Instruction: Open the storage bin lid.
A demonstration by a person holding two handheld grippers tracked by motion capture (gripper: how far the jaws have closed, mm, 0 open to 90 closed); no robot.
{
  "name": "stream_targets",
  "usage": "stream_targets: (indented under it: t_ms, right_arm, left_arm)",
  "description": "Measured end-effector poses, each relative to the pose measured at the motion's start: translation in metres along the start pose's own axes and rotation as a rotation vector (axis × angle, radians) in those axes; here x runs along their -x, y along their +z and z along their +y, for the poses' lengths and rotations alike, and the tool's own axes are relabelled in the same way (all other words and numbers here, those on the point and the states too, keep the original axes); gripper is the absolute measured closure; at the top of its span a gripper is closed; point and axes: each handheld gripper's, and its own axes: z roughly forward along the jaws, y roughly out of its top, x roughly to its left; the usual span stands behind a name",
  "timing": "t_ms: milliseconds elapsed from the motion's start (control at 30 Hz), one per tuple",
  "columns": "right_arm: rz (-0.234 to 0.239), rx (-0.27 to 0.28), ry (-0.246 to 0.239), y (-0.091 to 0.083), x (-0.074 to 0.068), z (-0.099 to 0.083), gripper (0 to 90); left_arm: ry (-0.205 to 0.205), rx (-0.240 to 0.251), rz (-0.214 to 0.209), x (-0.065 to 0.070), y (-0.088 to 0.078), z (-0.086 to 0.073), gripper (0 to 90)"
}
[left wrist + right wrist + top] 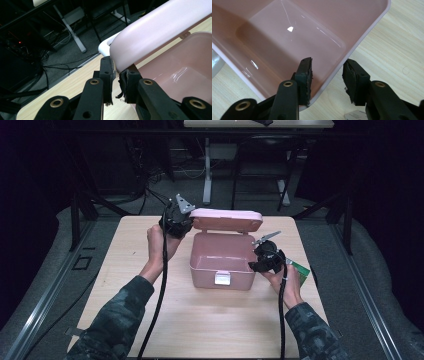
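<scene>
Lower centre of the high view: bare table [200, 320], both sleeved forearms entering from the bottom edge. Right of centre, the right gripper [263, 262] straddles the near right wall of the pink box [220, 262], one jaw inside and one outside (a gap shows at the outer pad; contact cannot be confirmed). Just behind it lies a green card [301, 269]. Farther back, upper left of the box, the left gripper [186, 222] is clamped narrow on the raised lid [227, 220].
</scene>
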Motion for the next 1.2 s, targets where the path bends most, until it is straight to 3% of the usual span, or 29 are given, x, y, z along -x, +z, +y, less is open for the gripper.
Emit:
stream_targets:
  t_ms: [567,733,1200]
  right_arm:
    - [0.011,0.001,0.004,0.011,0.006,-0.002,61.1]
    - [-0.007,0.006,0.005,0.01,0.005,-0.001,62.0]
    - [-0.014,0.009,-0.012,0.01,0.005,-0.002,62.5]
  left_arm:
    - [-0.031,-0.021,-0.017,-0.005,0.0,0.004,82.2]
    - [0.006,-0.023,0.001,-0.004,-0.003,0.003,85.9]
    - [0.013,-0.019,-0.005,-0.012,0.004,0.008,85.4]
